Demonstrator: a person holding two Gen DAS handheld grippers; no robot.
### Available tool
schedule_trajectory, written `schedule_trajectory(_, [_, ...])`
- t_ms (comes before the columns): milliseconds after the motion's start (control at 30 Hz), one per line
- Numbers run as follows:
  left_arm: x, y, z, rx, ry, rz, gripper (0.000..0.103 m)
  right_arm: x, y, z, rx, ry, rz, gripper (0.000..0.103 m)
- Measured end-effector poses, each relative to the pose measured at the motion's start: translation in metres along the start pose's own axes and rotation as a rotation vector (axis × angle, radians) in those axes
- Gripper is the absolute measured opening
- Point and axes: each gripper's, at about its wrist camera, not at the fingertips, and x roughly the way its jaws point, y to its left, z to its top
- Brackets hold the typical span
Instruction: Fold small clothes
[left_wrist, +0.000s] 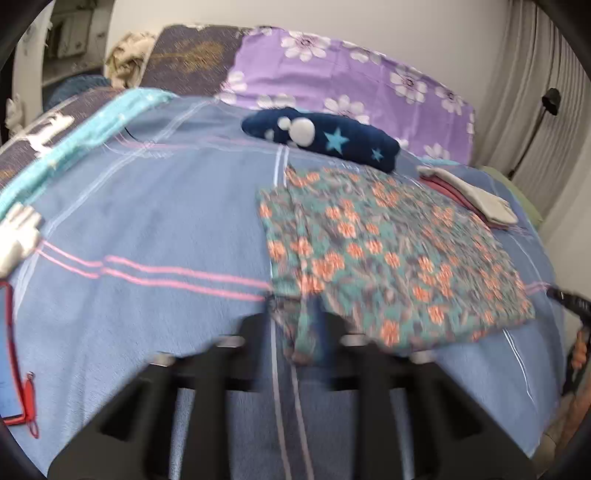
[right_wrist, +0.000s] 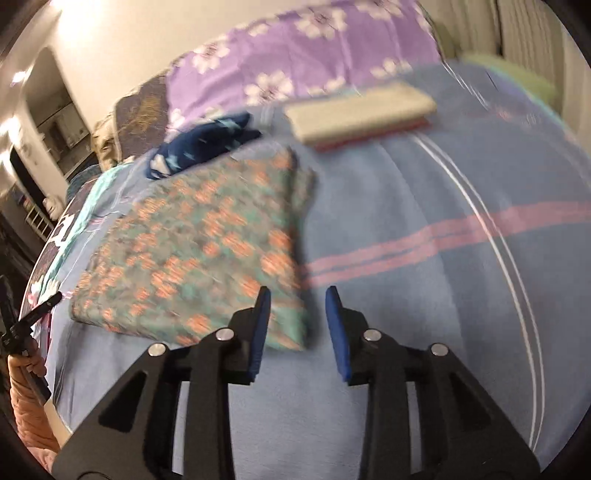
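A floral garment in teal with orange flowers lies flat on the blue bedspread. My left gripper is at its near left corner, with a strip of the cloth hanging between the fingers; the view is blurred. In the right wrist view the same garment lies to the left, and my right gripper is open and empty over the bedspread just off its near right corner.
A navy star-print garment lies behind the floral one. A folded stack of beige and red clothes sits at the right. Purple floral pillows stand at the bed's head. A red-cased phone lies at the left edge.
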Motion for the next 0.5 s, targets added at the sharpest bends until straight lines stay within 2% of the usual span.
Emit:
schedule_trajectory(167, [0.005, 0.007, -0.014, -0.007, 0.01, -0.062, 0.015, 0.02, 0.067, 0.013, -0.15, 0.035, 0.066, 0.04])
schedule_trajectory(200, [0.008, 0.009, -0.016, -0.019, 0.023, -0.098, 0.019, 0.023, 0.08, 0.013, -0.193, 0.045, 0.08, 0.04])
schedule_trajectory(233, [0.01, 0.011, -0.017, -0.027, 0.033, -0.114, 0.037, 0.028, 0.099, 0.012, -0.25, 0.055, 0.095, 0.042])
schedule_trajectory(267, [0.013, 0.012, -0.018, -0.032, 0.036, -0.122, 0.048, 0.029, 0.113, 0.011, -0.293, 0.06, 0.106, 0.043])
schedule_trajectory(333, [0.02, 0.012, -0.018, -0.031, 0.051, -0.162, 0.048, 0.032, 0.142, 0.007, -0.374, 0.068, 0.134, 0.05])
schedule_trajectory(400, [0.027, 0.013, -0.013, -0.044, 0.056, -0.234, 0.027, 0.037, 0.168, 0.006, -0.434, 0.074, 0.152, 0.052])
schedule_trajectory(433, [0.03, 0.013, -0.01, -0.049, 0.059, -0.263, 0.002, 0.041, 0.18, 0.007, -0.447, 0.078, 0.151, 0.053])
schedule_trajectory(500, [0.028, 0.013, -0.005, -0.052, 0.038, -0.279, 0.001, 0.044, 0.192, 0.009, -0.462, 0.086, 0.147, 0.053])
